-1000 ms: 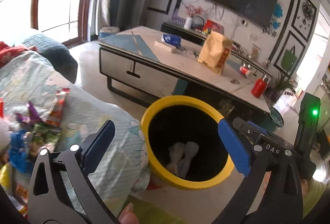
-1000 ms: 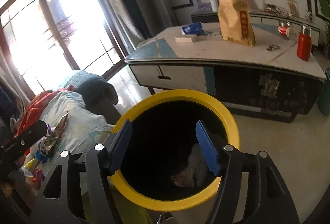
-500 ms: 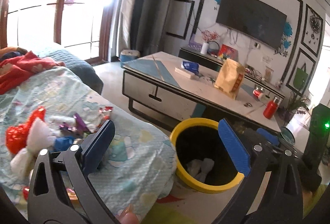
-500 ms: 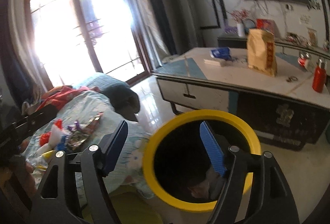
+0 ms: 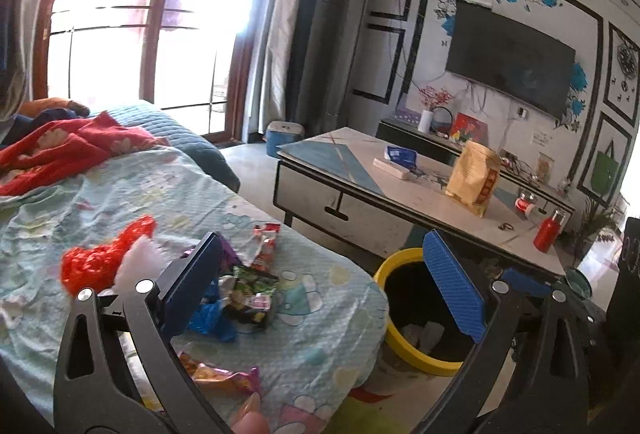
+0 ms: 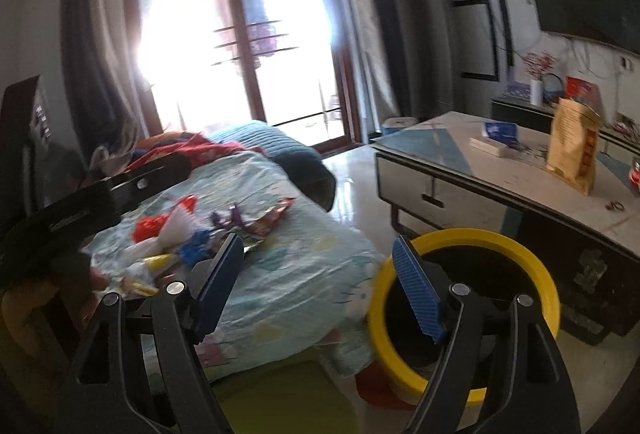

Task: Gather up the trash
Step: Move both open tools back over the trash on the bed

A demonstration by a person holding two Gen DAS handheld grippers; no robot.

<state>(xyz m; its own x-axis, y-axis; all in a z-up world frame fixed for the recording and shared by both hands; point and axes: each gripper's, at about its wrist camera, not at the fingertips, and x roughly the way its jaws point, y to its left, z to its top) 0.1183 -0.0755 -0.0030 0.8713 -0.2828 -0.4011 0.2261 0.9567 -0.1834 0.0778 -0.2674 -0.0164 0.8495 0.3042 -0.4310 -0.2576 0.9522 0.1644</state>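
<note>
A big bed (image 5: 120,194) with a light blue sheet fills the left side. Beside it on the floor stands a yellow bin (image 5: 404,348) with white paper inside. A pile of trash wrappers (image 5: 248,286) lies on the sheet. The left gripper (image 5: 324,290) is wide open and empty, with the wrappers just past its left jaw. The right gripper (image 6: 320,286) is opening, nothing between its jaws; the wrappers (image 6: 224,230) lie up and left of it.
</note>
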